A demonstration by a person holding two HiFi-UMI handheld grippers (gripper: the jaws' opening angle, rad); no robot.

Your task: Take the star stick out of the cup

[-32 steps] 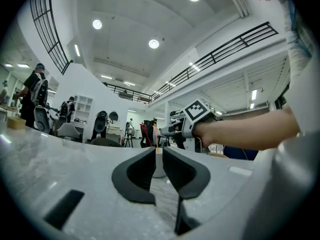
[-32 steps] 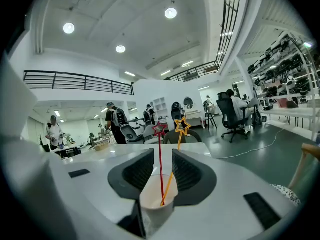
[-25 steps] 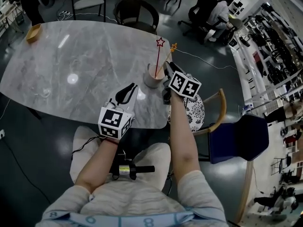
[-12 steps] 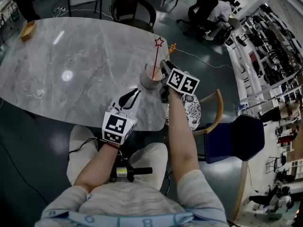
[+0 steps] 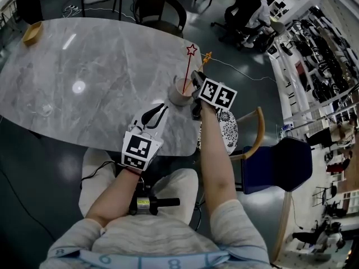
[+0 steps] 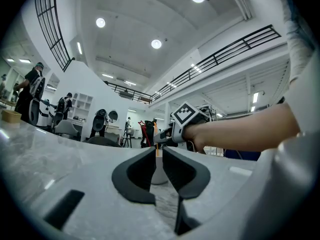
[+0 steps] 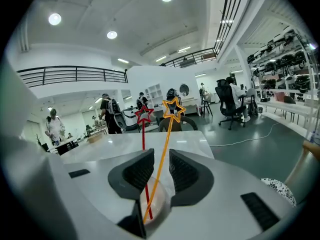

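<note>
A grey marble table [image 5: 84,77] fills the upper left of the head view, and the person sits at its near edge. A chair with a blue seat [image 5: 277,162] stands to the person's right.

The left gripper [image 5: 160,110] rests low over the table near the edge, just short of the cup. Its 2 jaws stand a narrow slit apart with nothing in them. In the left gripper view [image 6: 156,151] the cup shows beyond that slit.

The right gripper [image 5: 196,81] is at the cup's right side, up by its rim. In the right gripper view [image 7: 161,155] its jaws are a little apart, and the orange star stick [image 7: 167,134] runs up through the gap, clear of the jaw faces as far as the view shows.

The pale cup [image 5: 179,94] stands upright on the table near its right end and holds 2 sticks. The red star stick [image 5: 187,69] leans slightly right, and the orange star stick [image 5: 206,56] leans further toward the right gripper. Both lower ends sit inside the cup [image 7: 156,206].
</note>
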